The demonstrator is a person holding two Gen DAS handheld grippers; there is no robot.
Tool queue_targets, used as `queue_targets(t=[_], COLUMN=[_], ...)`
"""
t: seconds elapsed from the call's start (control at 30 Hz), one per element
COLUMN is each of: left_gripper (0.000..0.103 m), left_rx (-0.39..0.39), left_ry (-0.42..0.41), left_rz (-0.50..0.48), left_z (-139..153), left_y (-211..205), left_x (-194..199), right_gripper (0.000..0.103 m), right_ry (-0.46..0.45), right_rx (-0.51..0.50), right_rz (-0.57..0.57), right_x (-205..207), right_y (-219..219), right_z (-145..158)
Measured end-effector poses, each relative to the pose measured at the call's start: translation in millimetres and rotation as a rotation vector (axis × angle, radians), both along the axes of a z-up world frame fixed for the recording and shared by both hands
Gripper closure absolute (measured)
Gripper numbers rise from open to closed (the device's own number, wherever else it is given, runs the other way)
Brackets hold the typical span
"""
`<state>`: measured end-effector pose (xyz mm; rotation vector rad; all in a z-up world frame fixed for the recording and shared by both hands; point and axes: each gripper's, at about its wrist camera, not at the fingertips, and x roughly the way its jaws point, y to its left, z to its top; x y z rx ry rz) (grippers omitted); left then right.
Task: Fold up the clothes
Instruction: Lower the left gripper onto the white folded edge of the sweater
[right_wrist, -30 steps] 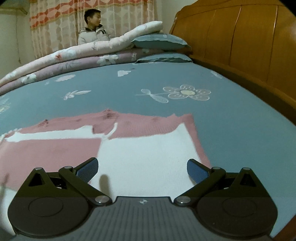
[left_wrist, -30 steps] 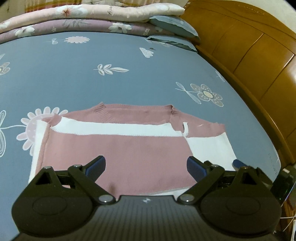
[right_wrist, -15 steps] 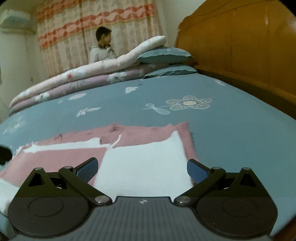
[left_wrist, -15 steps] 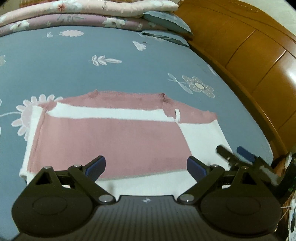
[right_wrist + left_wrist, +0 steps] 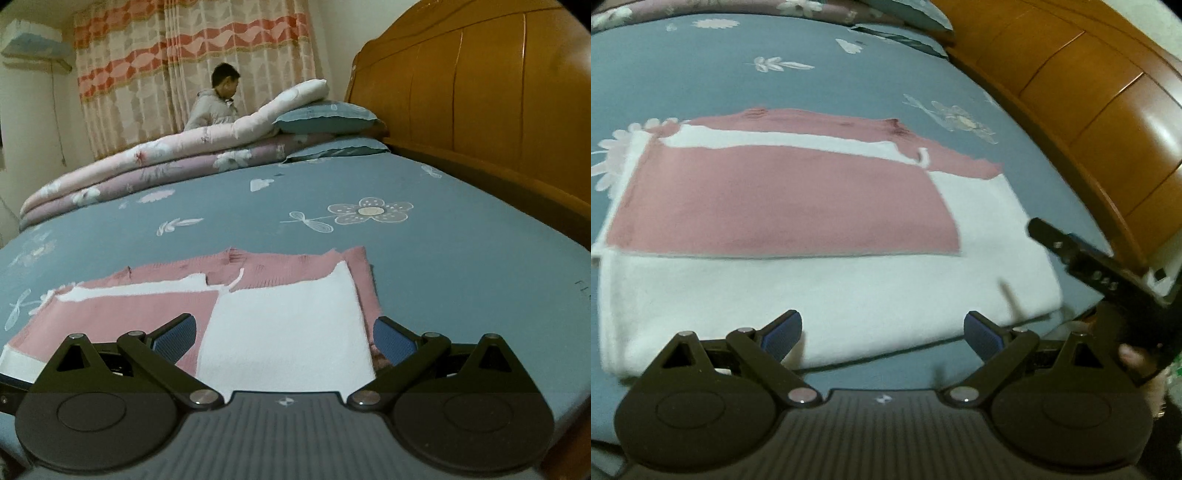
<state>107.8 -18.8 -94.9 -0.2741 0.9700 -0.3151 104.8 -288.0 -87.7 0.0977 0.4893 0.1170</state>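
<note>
left black two-finger gripper [image 5: 882, 334] – jaws spread, empty, hovering at the near hem | right black two-finger gripper [image 5: 282, 341] – likewise spread, low over the white panel, likely lining up a grasp | pink-and-white knitted sweater [image 5: 783, 206] flat on the blue flowered bedsheet [image 5: 738, 81], sides folded in | stacked floral quilts [image 5: 147, 162] beyond

Left gripper [image 5: 882, 330], right gripper [image 5: 282, 334]: black linkage arms, blue ribbed pads, silver pivot screws, grey ridged body.
</note>
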Motion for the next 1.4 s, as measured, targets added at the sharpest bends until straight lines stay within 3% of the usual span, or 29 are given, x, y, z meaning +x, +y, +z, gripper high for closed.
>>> queue_targets(t=[0.13, 0.33, 0.47, 0.63, 0.77, 0.87, 1.03, 1.17, 1.27, 1.4], left_gripper=[0.009, 0.009, 0.009, 0.01, 0.011, 0.019, 0.028, 0.03, 0.03, 0.028], left_rx=[-0.035, 0.015, 0.018, 0.025, 0.09, 0.113, 0.073, 0.092, 0.08, 0.043], left_ry=[0.063, 0.024, -0.055, -0.083, -0.098, -0.093, -0.058, -0.032, -0.028, -0.083], left_rz=[0.047, 0.086, 0.157, 0.249, 0.268, 0.282, 0.29, 0.25, 0.247, 0.238], left_z=[-16, -4, 14, 15, 7, -1, -14, -27, -23, -6], left_y=[20, 45, 72, 97, 103, 111, 121, 112, 113, 123], left_x=[-11, -27, -19, -8, -14, -13, -12, -13, -18, -15], right_gripper=[0.0, 0.0, 0.0, 0.0, 0.0, 0.0, 0.0, 0.0, 0.0, 0.0], right_ry=[0.004, 0.0, -0.008, -0.007, -0.018, -0.014, -0.022, 0.001, 0.03, 0.039], right_rx=[-0.018, -0.014, 0.003, 0.089, 0.144, 0.14, 0.23, 0.324, 0.354, 0.387], right_rz=[0.025, 0.082, 0.109, 0.146, 0.208, 0.236, 0.227, 0.192, 0.155, 0.143], right_x=[-5, -5, -4, -2, -10, -20, -23, -14, -8, -3], right_y=[5, 10, 12, 3, -9, -17, -34, -41, -43, -45], right_z=[0, -19, -25, -26, -28, -34, -36, -38, -42, -43])
